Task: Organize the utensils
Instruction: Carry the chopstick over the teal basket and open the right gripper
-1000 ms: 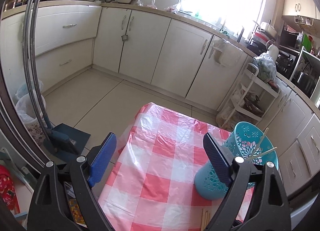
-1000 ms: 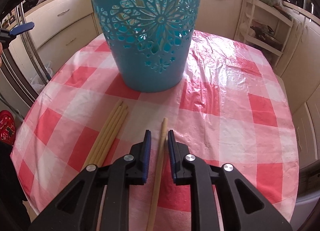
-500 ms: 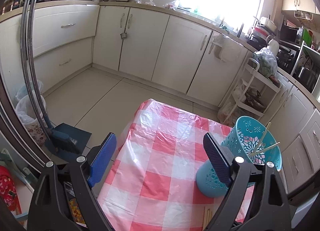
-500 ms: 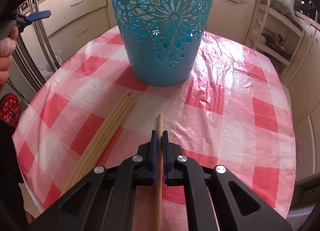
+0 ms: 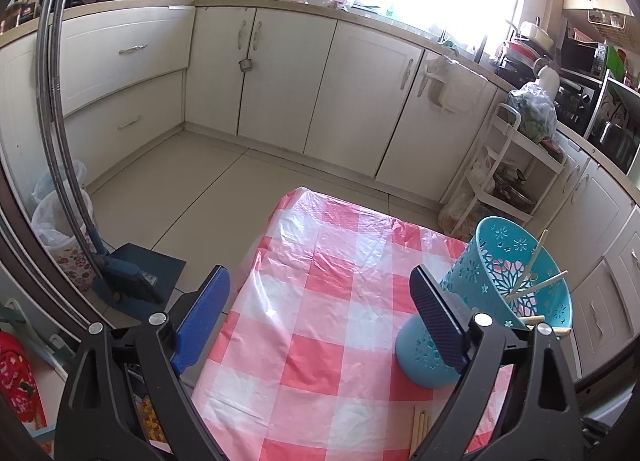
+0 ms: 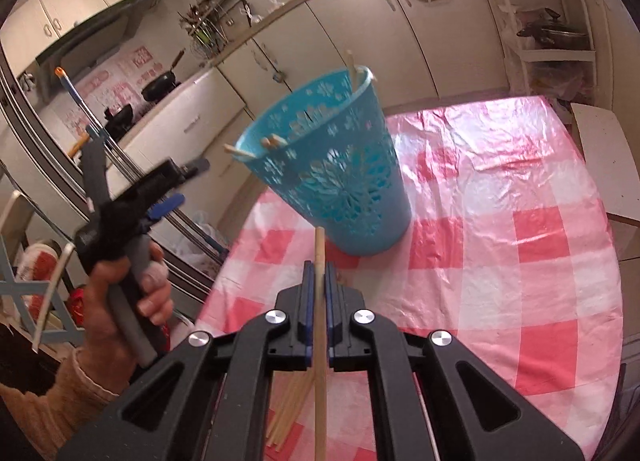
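Note:
My right gripper (image 6: 319, 277) is shut on a single wooden chopstick (image 6: 319, 249), lifted off the checked tablecloth and pointing toward the turquoise cut-out holder (image 6: 336, 189). The holder (image 5: 500, 297) stands on the table with several chopsticks (image 5: 536, 285) leaning in it. More loose chopsticks (image 6: 290, 409) lie on the cloth below the right gripper, and their ends (image 5: 419, 429) show in the left wrist view. My left gripper (image 5: 320, 313) hangs open over the table's left edge with nothing between its fingers; it also shows at the left of the right wrist view (image 6: 182, 185), held in a hand (image 6: 124, 301).
The small table (image 5: 320, 341) wears a pink-and-white checked plastic cloth. Cream kitchen cabinets (image 5: 360, 101) run round the room. A dustpan and broom (image 5: 132, 277) stand on the floor at left, and a white trolley rack (image 5: 516, 165) stands beyond the table.
The right gripper's jaws closed on the lone chopstick, then lifted it off the cloth and rolled, so the holder now looks tilted. The left gripper has stayed open and hardly moved.

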Motion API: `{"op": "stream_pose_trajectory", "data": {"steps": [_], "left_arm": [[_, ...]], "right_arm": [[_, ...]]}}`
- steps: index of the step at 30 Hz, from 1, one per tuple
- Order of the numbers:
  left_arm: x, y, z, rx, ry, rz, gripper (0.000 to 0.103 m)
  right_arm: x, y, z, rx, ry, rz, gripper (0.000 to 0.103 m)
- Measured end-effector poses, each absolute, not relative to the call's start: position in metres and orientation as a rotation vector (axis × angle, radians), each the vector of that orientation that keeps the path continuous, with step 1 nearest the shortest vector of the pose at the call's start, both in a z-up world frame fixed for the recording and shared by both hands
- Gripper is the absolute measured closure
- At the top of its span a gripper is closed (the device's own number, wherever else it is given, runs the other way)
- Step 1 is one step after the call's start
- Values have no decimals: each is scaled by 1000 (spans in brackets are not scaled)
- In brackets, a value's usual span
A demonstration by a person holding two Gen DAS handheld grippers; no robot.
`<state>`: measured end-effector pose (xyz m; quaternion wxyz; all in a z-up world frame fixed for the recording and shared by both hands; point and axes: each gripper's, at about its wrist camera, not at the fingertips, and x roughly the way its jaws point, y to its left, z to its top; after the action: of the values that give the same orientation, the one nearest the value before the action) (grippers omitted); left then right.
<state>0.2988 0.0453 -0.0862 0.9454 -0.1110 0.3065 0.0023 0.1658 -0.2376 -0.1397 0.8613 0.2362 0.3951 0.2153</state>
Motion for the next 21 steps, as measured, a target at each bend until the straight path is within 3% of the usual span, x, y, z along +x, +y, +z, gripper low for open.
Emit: {"op": "stream_pose_trajectory", "data": {"steps": [12,21], "left_arm": [[297,48,-86,-245,623,11,14],[300,54,-88,-270,633,21,13]], "right_arm": [[224,-235,-13,521,466,472,97],[297,-213,-5,475,323,222,97]]}}
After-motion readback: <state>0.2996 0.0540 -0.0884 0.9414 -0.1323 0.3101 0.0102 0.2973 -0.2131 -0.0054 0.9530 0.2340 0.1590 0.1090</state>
